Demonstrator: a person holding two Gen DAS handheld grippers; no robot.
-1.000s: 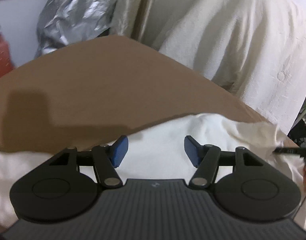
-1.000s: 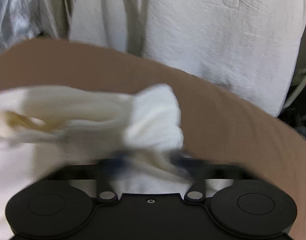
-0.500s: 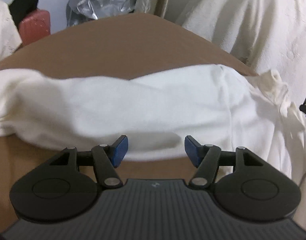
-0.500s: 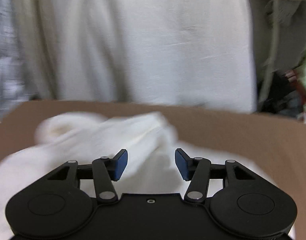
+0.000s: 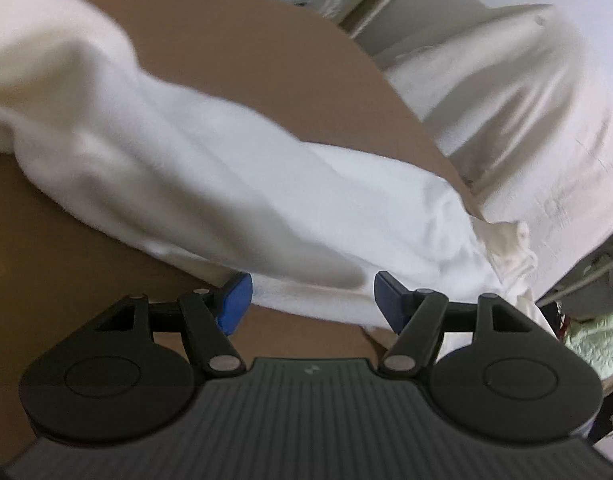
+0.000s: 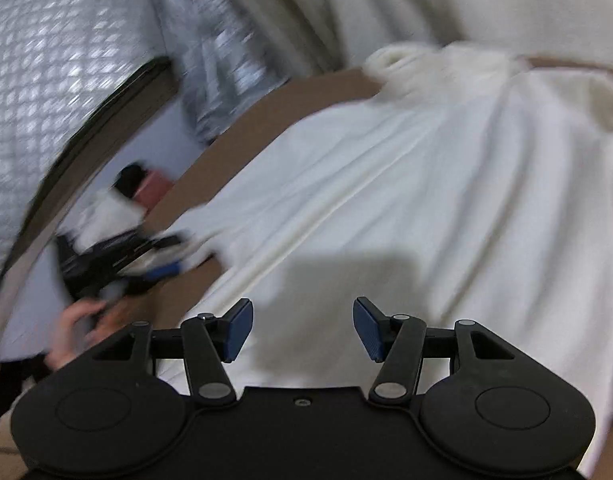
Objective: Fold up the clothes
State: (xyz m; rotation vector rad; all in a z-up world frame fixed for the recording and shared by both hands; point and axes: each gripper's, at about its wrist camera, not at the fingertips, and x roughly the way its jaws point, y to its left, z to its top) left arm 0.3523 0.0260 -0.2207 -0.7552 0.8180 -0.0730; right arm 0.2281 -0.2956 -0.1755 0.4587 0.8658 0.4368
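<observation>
Left wrist view: left gripper, blue pads spread wide, nothing between them. White garment directly ahead, near hem just past the pad tips and partly between them, not pinched. Long axis from far left edge of brown table down toward near right corner, ribbed collar bunched at right end, beside table edge. Motion blur over most of cloth; fold lines not readable.

Right wrist view: right gripper, pads likewise apart, empty, hanging over middle of garment, own shadow on cloth just ahead. Creases running away from pads toward far edge of table; collar at far edge. Left gripper blurred at garment's left end, hand on its handle.

Judgement: each gripper about equally close to cloth; left nearer an edge worth pinching, right above flat cloth with no edge in reach.

Containers: none seen on table. Off table: cream drape, silver quilted cover, red item, too blurred to name.
</observation>
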